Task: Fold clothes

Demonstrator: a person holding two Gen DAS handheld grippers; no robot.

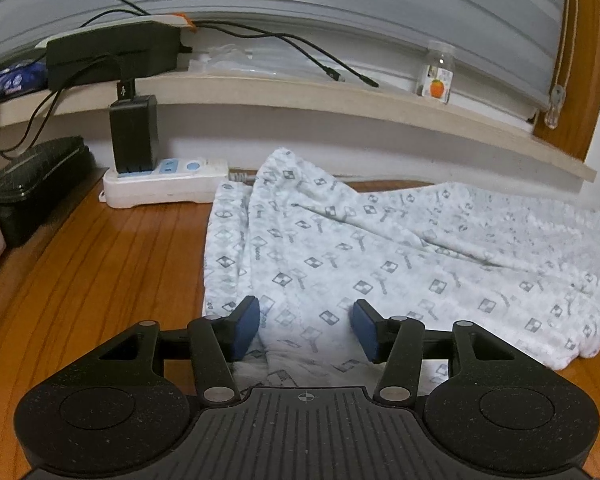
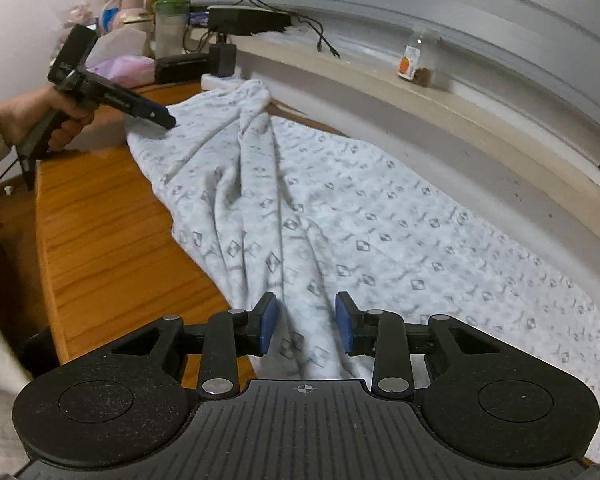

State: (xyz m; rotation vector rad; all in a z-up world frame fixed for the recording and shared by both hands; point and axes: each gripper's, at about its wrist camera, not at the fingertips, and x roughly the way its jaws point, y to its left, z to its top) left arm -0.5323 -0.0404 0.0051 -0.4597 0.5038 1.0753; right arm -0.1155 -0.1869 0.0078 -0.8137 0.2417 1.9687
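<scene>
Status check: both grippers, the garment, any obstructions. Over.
Left gripper open, over the near edge of the white patterned fleece garment. Right gripper open, over a ridge of it. Garment rumpled, unfolded on wooden table. White power strip touches its far corner.

White garment (image 1: 380, 248), grey diamond print; orange-brown wood table (image 1: 100, 272); blue pads (image 1: 246, 326).

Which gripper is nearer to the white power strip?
Left. The left gripper is over the garment's end near the power strip; the right gripper is at the far end.
</scene>
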